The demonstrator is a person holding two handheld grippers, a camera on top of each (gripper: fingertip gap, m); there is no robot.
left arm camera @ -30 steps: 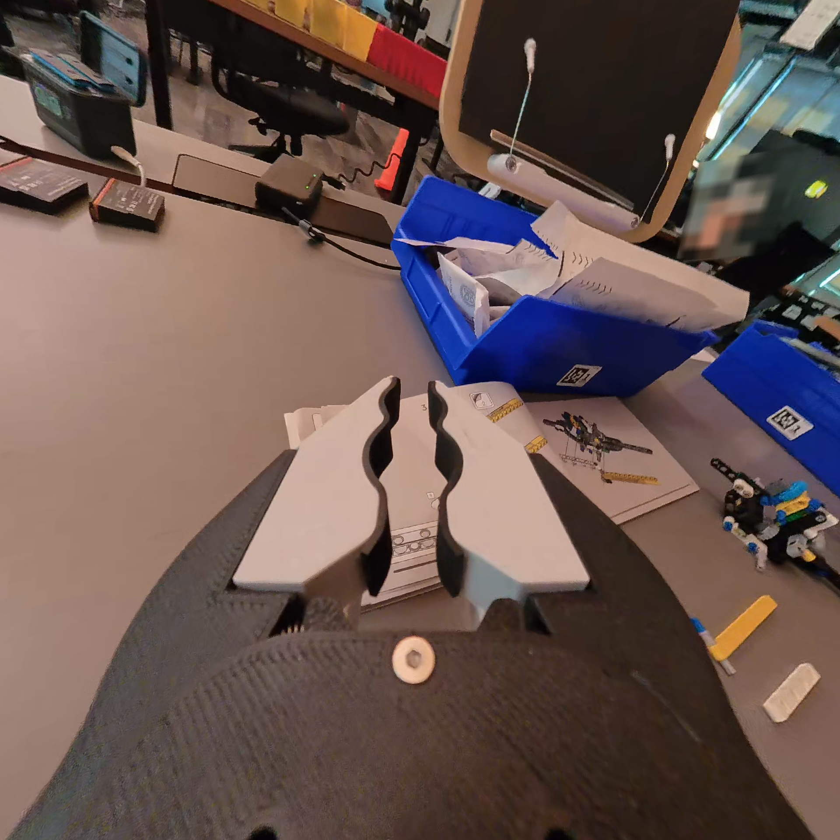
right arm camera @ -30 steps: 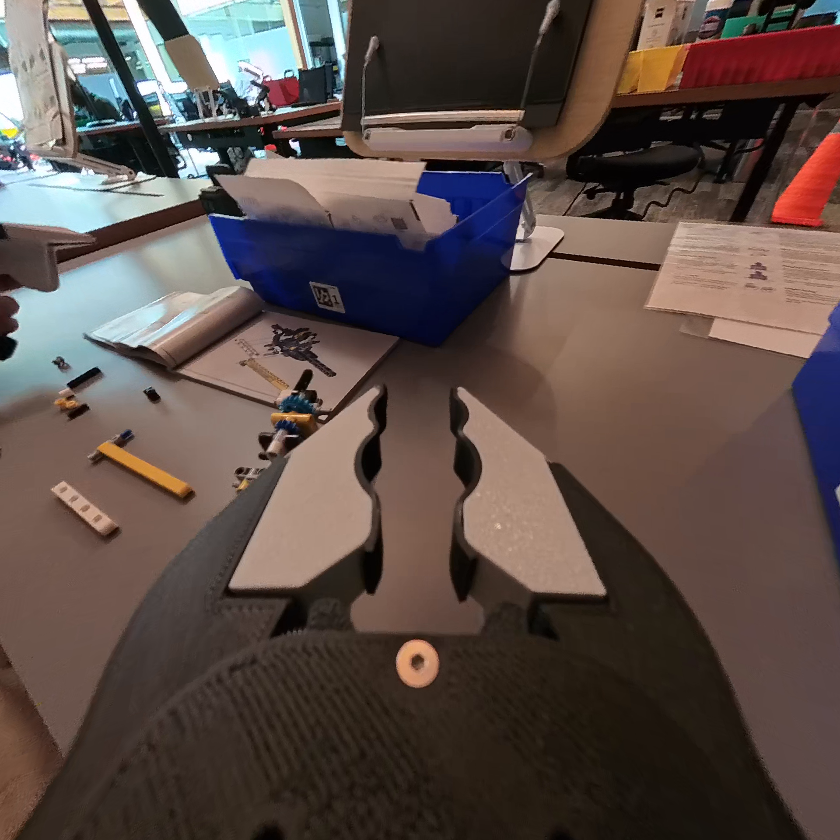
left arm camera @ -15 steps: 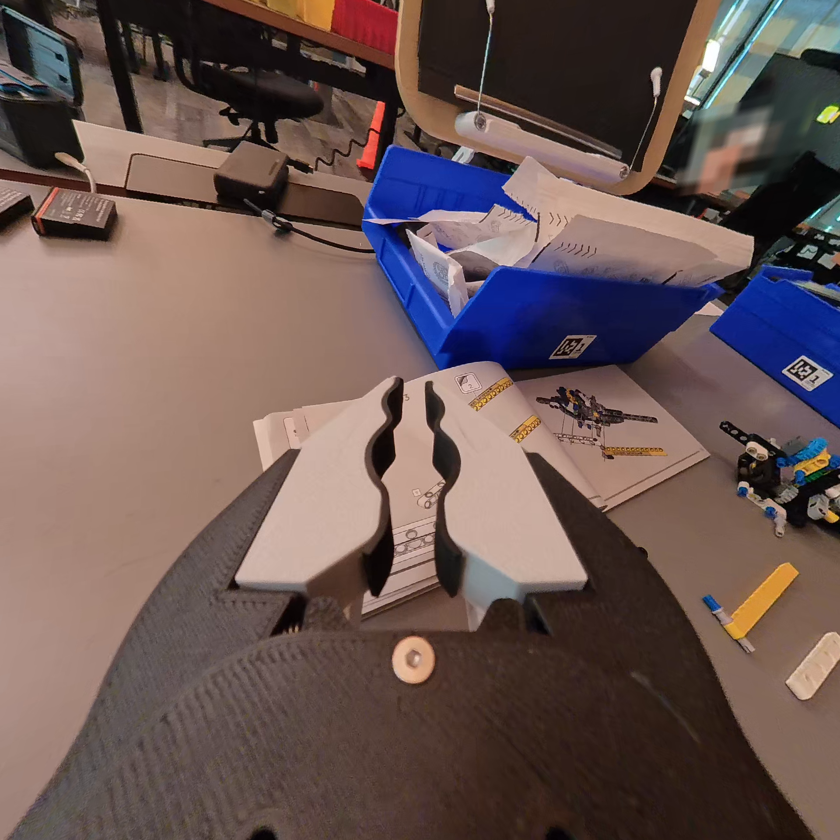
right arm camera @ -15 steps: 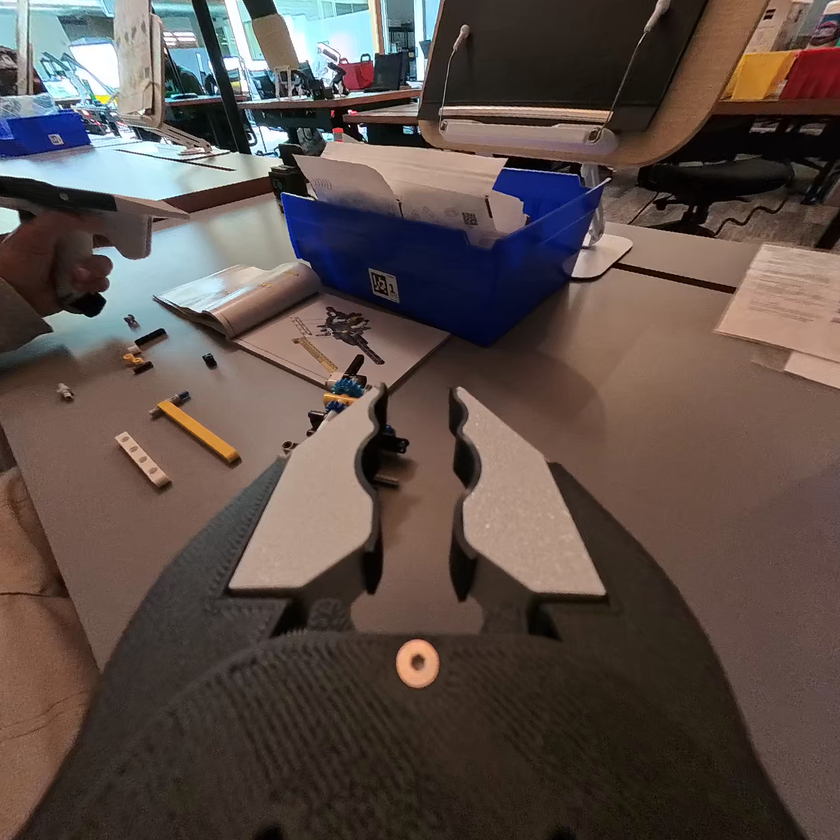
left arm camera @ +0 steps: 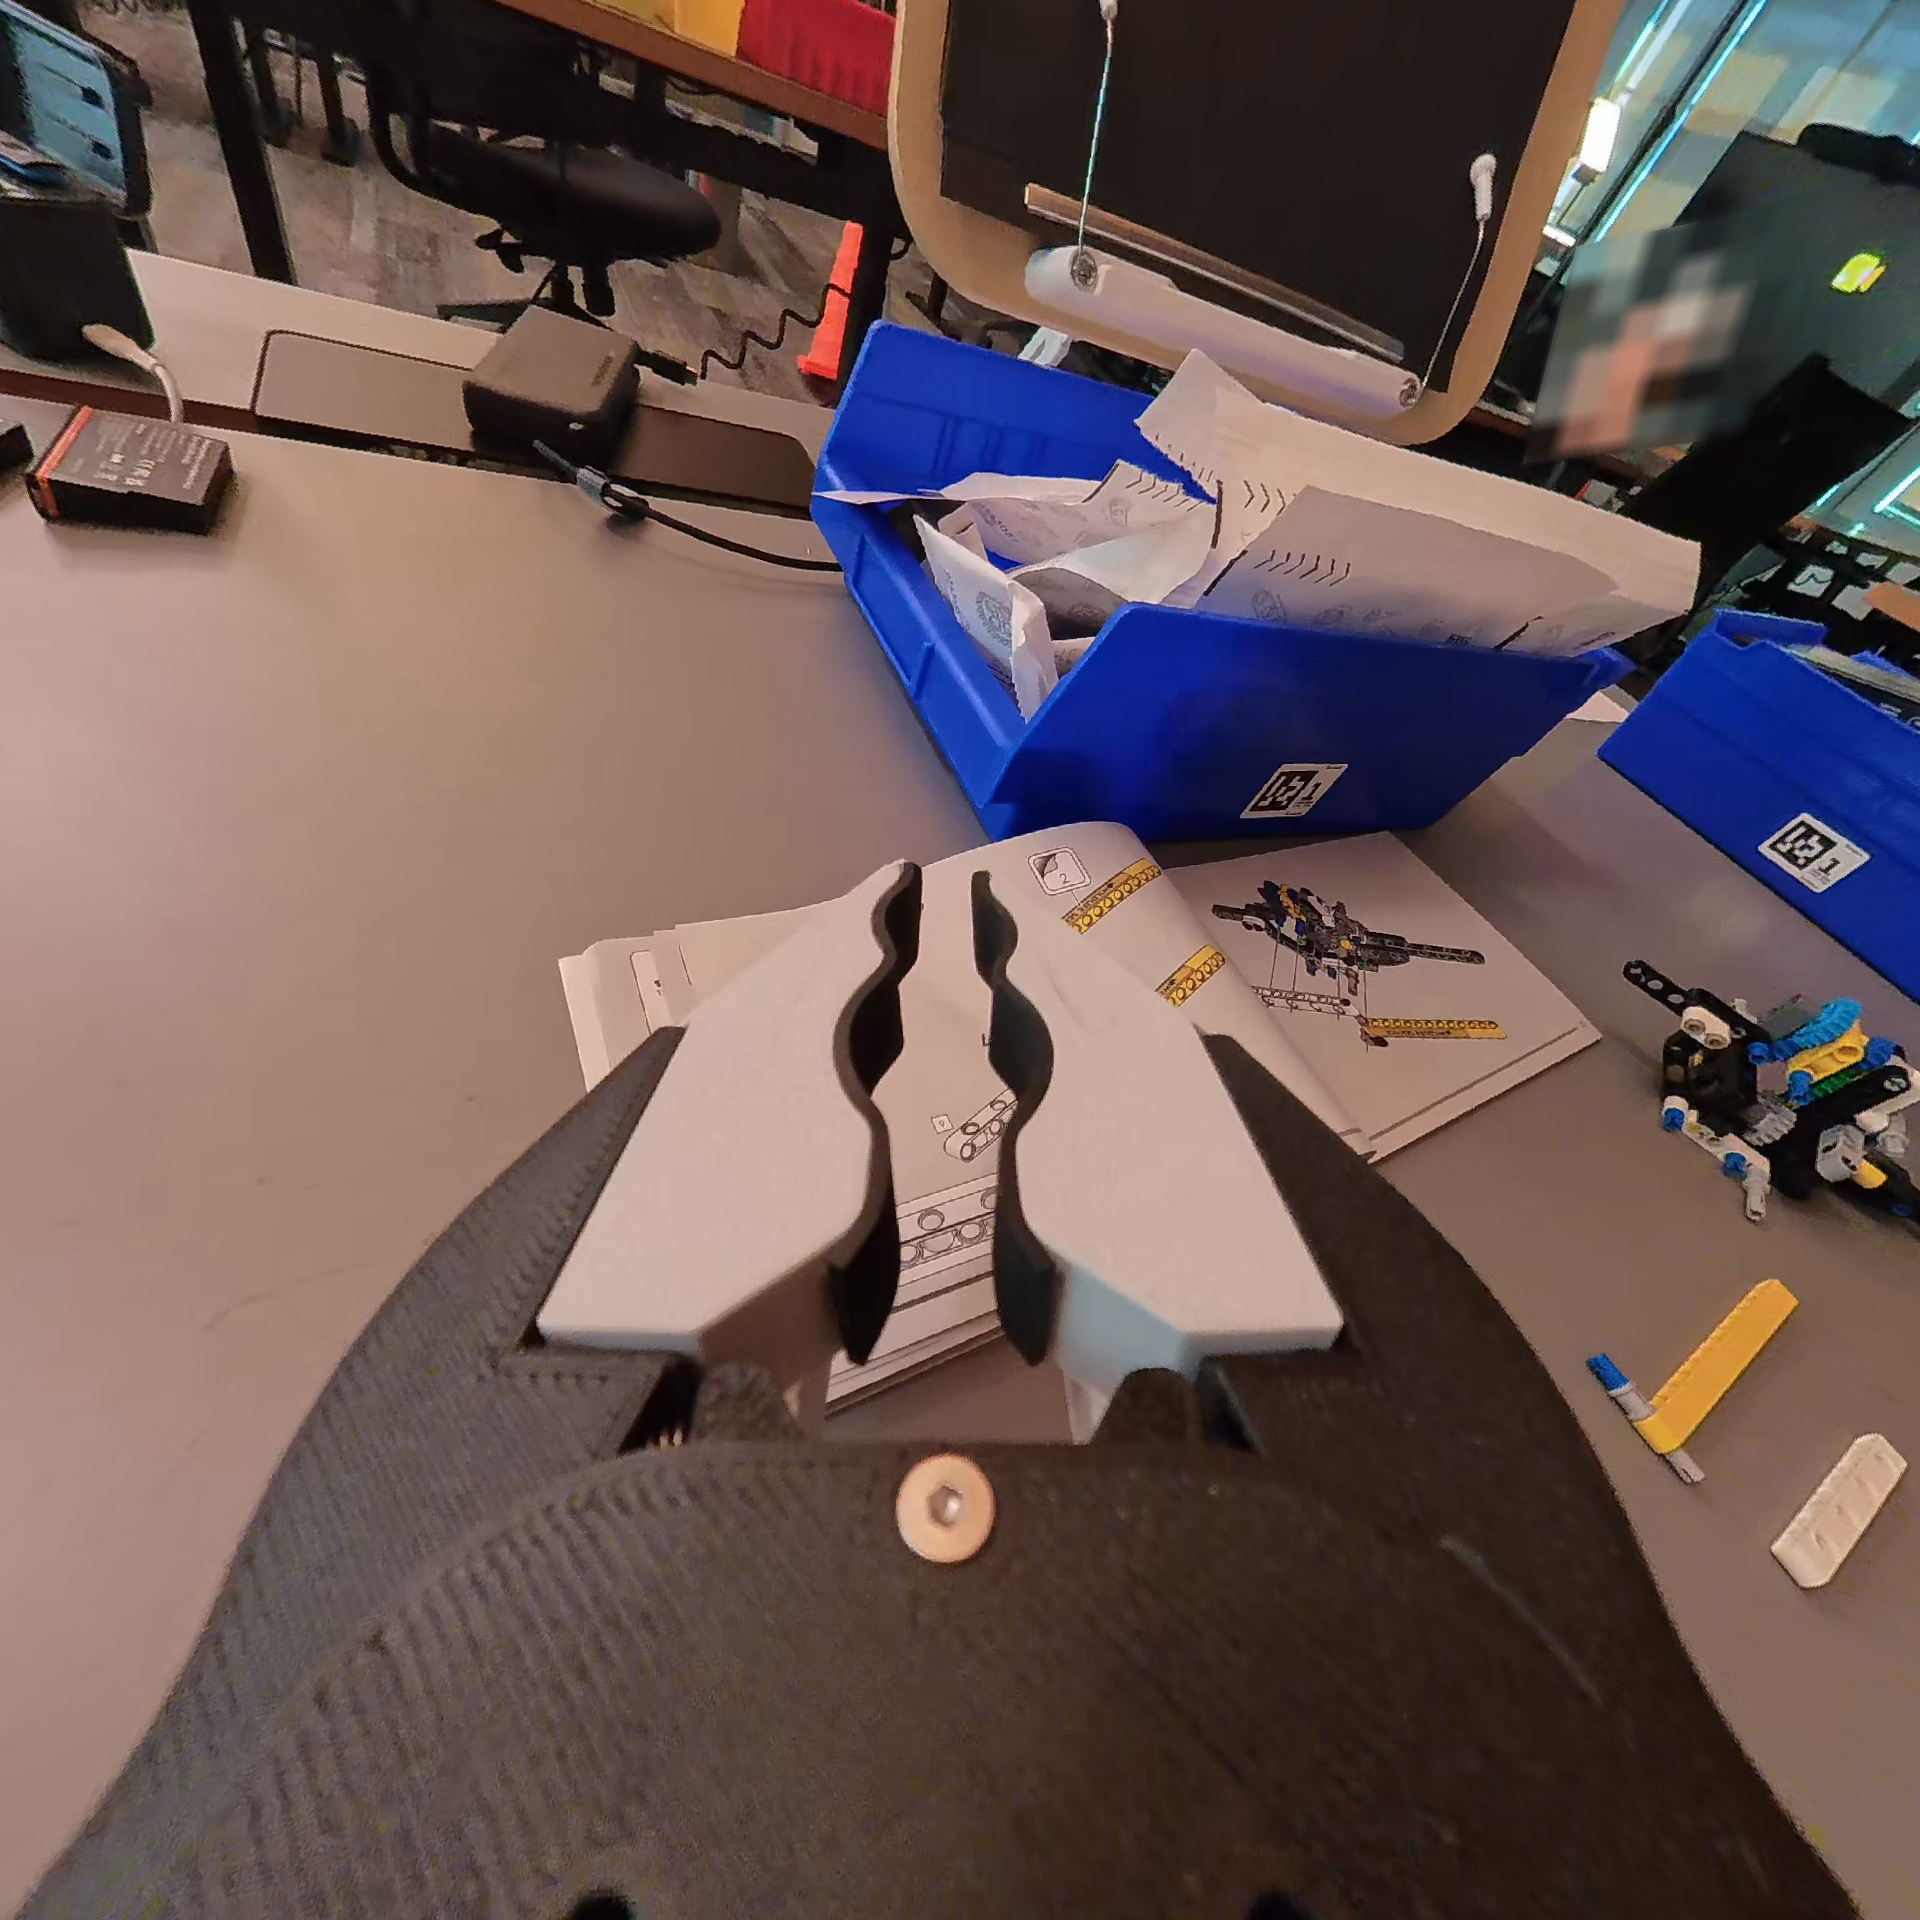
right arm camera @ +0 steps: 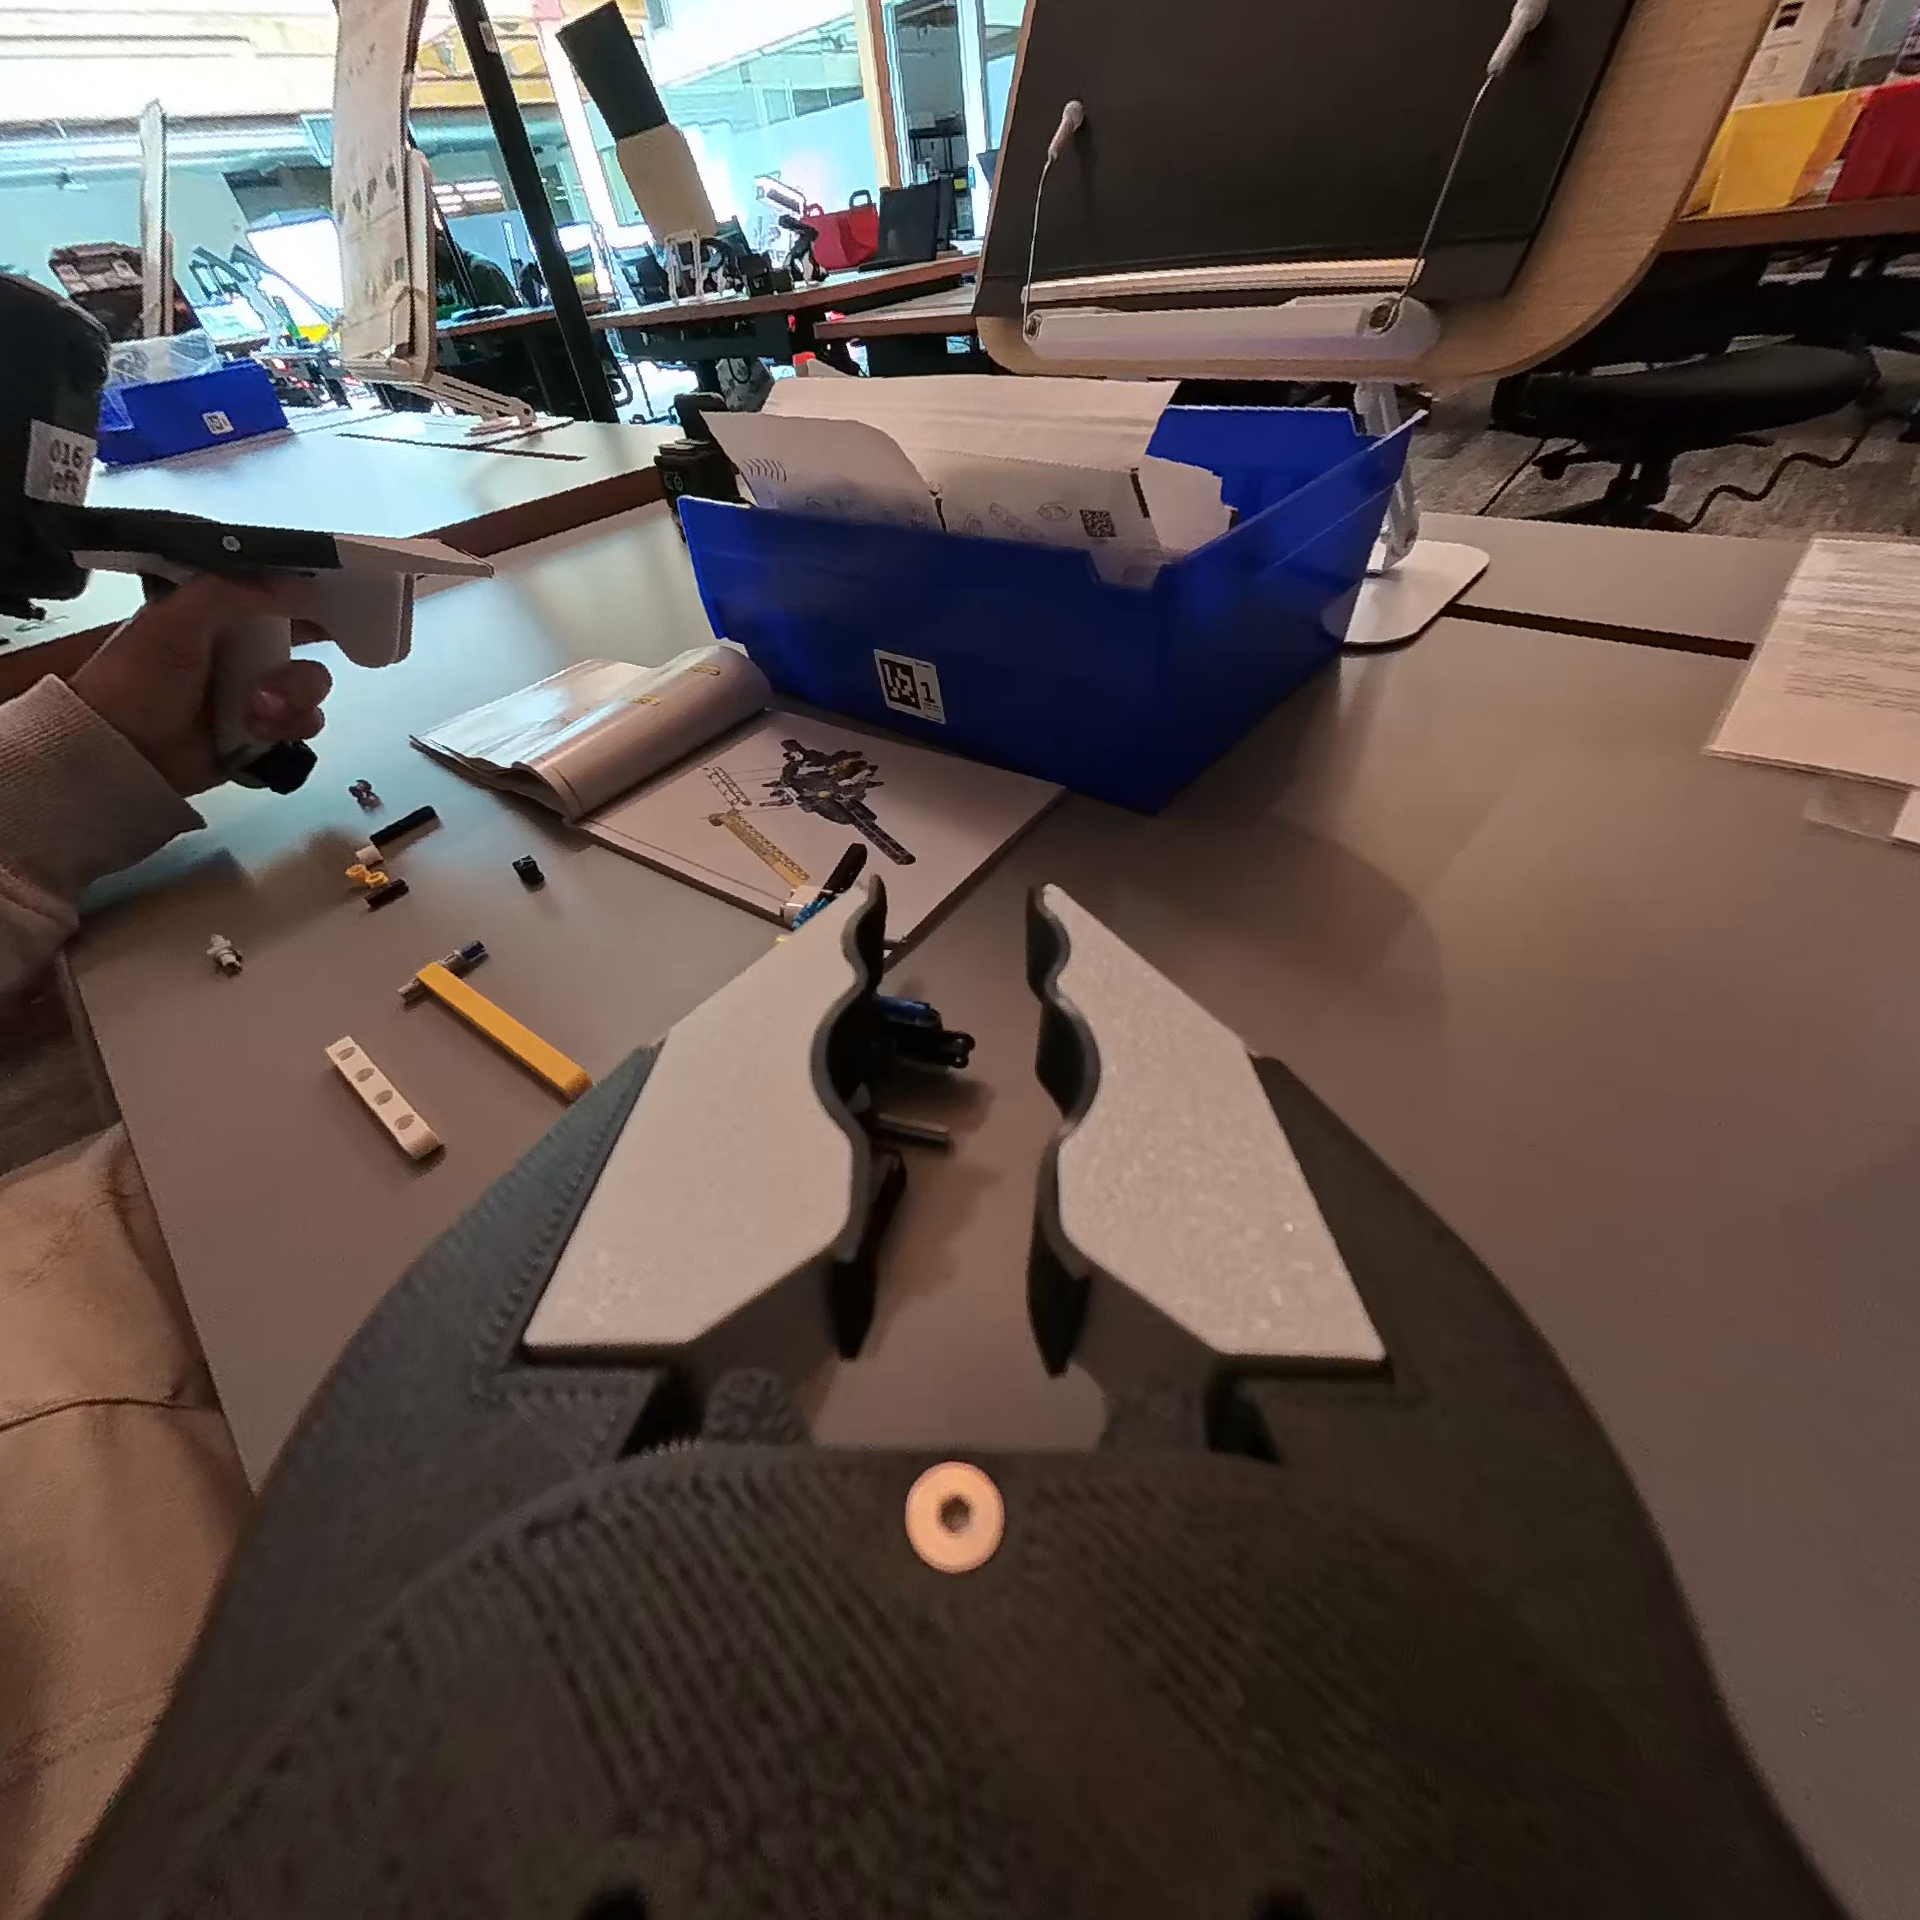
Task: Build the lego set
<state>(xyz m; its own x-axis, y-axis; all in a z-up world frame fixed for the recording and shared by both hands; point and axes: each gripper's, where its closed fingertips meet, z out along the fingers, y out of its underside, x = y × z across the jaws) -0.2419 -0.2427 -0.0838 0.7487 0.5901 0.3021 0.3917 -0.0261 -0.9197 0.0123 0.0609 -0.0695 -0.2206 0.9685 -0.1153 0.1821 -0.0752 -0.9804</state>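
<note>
A partly built Lego model (left arm camera: pixel 1787 1101) of black, blue, yellow and white parts stands on the grey table (left arm camera: pixel 416 831), right of an open instruction booklet (left arm camera: pixel 1351 966). My left gripper (left arm camera: pixel 945 883) hovers over the booklet's left page, empty, its jaws a narrow gap apart. My right gripper (right arm camera: pixel 956 904) is open and empty just above the model (right arm camera: pixel 914 1039), which is mostly hidden behind its left finger. A yellow beam (left arm camera: pixel 1714 1361) (right arm camera: pixel 499 1029) and a white plate (left arm camera: pixel 1839 1507) (right arm camera: pixel 384 1096) lie loose. The left gripper (right arm camera: pixel 416 566) also shows in the right wrist view, held by a hand.
A blue bin (left arm camera: pixel 1195 717) (right arm camera: pixel 1039 644) full of paper bags stands behind the booklet (right arm camera: pixel 727 810), under a board on a stand (left arm camera: pixel 1247 156). A second blue bin (left arm camera: pixel 1787 790) is at the right. Small loose parts (right arm camera: pixel 384 862) lie near the hand. Papers (right arm camera: pixel 1839 665) lie far right. My left tips are about 25 cm from the yellow beam (right arm camera: pixel 499 1029), my right tips only 20 cm. Seen from the left wrist view (left arm camera: pixel 1737 1344) as well.
My right gripper has moved left and forward until the Lego model sits under its fingers. My left gripper has shifted a little over the booklet, its gap slightly narrower.
</note>
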